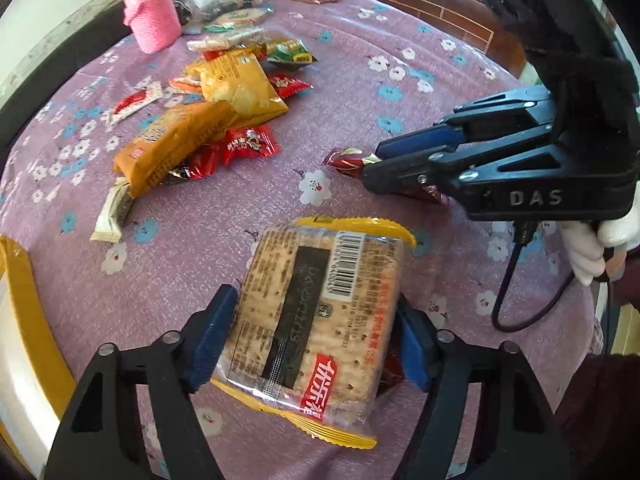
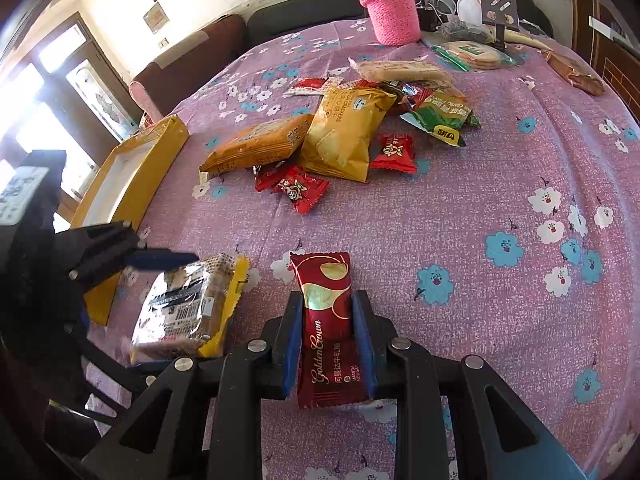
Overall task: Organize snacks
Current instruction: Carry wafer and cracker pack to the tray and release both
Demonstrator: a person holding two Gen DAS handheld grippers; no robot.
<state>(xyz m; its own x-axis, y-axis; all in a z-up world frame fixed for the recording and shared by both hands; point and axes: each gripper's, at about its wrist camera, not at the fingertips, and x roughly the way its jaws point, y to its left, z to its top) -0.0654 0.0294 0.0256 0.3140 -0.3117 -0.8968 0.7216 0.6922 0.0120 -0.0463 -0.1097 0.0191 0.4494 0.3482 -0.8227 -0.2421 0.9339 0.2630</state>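
The left claw (image 1: 316,336) straddles the cracker pack (image 1: 316,320), pads at its long sides, its length running straight ahead, the yellow box (image 2: 132,184) just left, while the right claw (image 2: 326,344), clamped on the red nougat bar (image 2: 326,320), sits farther off.

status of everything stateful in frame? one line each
left gripper: jaws closed on the cracker pack
cracker pack: sealed, barcode side up, gripped
right gripper: jaws shut on the nougat bar
nougat bar: sealed, gripped by its sides
yellow box: open, at table edge
snack pile: loose heap, unsorted
pink bottle: upright
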